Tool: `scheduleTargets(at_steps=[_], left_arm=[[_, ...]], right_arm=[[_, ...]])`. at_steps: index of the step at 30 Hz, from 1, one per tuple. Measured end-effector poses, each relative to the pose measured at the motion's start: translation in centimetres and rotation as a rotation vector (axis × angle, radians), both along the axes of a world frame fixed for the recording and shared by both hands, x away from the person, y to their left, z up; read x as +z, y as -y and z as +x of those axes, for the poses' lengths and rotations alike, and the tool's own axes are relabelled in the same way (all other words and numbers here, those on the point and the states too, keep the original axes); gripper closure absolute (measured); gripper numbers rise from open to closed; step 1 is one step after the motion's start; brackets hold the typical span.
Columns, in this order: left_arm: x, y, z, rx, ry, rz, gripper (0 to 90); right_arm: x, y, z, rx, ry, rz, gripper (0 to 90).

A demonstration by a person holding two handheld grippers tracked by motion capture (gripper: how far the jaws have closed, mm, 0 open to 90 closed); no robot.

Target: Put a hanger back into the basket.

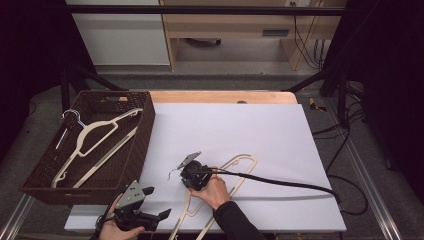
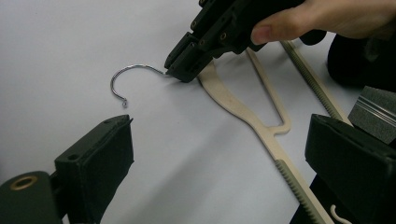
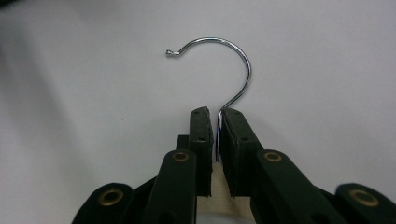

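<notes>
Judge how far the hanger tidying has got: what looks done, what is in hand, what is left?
Done: one cream hanger already lies in the wicker basket. In hand: the right gripper has its jaws closed on the neck of the second hanger, which lies on the white mat. The left gripper is open and holds nothing. Left, probably: carrying that hanger into the basket.

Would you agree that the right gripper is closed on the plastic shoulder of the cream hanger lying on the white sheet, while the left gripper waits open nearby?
Not quite: the right gripper is closed on the stem of the metal hook, not the plastic shoulder, as the right gripper view shows. The cream hanger does lie on the white sheet, and the left gripper does wait open nearby.
</notes>
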State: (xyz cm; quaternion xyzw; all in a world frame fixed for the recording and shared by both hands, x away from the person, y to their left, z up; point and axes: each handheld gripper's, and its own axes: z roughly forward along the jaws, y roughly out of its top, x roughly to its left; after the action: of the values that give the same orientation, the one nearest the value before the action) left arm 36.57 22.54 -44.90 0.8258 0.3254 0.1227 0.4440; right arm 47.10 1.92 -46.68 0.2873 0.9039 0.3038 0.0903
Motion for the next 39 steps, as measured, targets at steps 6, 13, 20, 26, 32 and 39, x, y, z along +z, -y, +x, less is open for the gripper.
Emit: scheduleTargets(at_steps=[6,13,20,26,32,39], left_arm=[[0.0,0.1,0.0,-0.001,-0.005,-0.001,7.5],[-0.1,0.4,0.2,0.002,-0.031,-0.011,7.7],[-0.3,1.9,1.3,0.0,-0.101,-0.014,10.2],[-0.5,3.5,2.4,-0.02,-0.164,-0.026,18.5],[-0.5,5.3,2.9,-0.067,-0.215,-0.027,29.7],[-0.5,6.5,3.3,-0.059,-0.301,-0.026,49.4]], right_arm=[[0.1,-0.1,0.1,-0.011,-0.03,-0.001,89.0],[0.4,0.1,0.1,-0.023,-0.054,0.02,89.2],[2.2,0.8,-0.6,0.001,-0.006,0.06,89.2],[3.7,1.5,-1.3,0.022,0.034,0.104,89.3],[5.1,2.3,-2.0,0.045,0.08,0.137,89.3],[6.2,2.8,-2.6,0.052,0.1,0.159,89.2]])
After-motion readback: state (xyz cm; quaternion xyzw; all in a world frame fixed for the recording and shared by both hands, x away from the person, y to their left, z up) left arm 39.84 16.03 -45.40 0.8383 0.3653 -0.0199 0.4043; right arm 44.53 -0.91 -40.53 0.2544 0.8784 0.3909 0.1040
